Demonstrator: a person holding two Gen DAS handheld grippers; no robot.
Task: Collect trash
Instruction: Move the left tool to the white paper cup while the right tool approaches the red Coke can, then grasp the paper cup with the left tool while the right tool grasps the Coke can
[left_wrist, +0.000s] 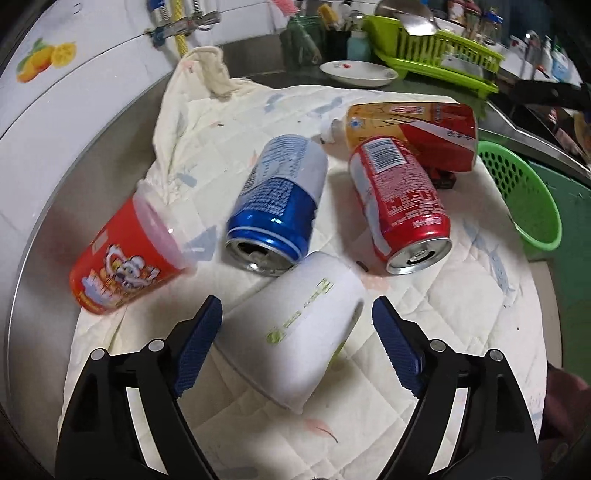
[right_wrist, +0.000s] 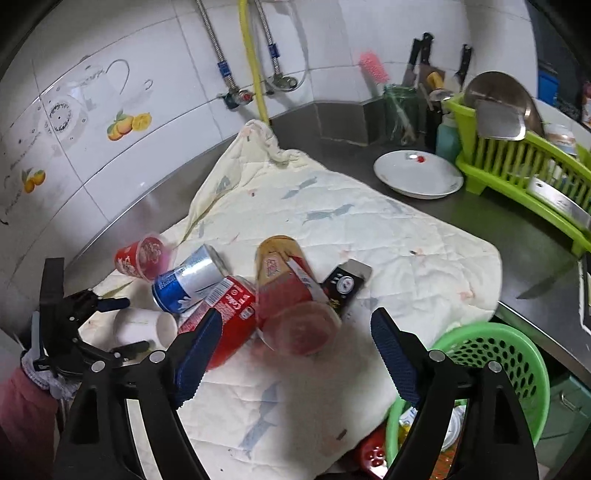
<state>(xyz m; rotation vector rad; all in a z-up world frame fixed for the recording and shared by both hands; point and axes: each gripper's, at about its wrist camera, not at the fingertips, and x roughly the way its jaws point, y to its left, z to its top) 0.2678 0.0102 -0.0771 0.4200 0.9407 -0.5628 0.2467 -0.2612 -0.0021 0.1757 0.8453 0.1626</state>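
Trash lies on a cream quilted cloth (left_wrist: 424, 332) on a steel counter. A white paper cup (left_wrist: 295, 325) lies on its side between the open fingers of my left gripper (left_wrist: 297, 317), not clamped. Behind it lie a blue can (left_wrist: 280, 206), a red can (left_wrist: 399, 203), a red plastic cup (left_wrist: 125, 254) and an orange-red bottle (left_wrist: 413, 129). My right gripper (right_wrist: 295, 332) is open and empty, over the bottle (right_wrist: 288, 284) and the red can (right_wrist: 225, 314). The white cup (right_wrist: 144, 326) and the left gripper (right_wrist: 122, 325) show at its left. A green basket (right_wrist: 491, 369) holds some trash.
A white plate (right_wrist: 417, 173) and a green dish rack (right_wrist: 524, 166) stand at the back right. A black packet (right_wrist: 345, 286) lies beside the bottle. Knives hang on the tiled wall (right_wrist: 110, 166). The basket also shows in the left wrist view (left_wrist: 524, 192).
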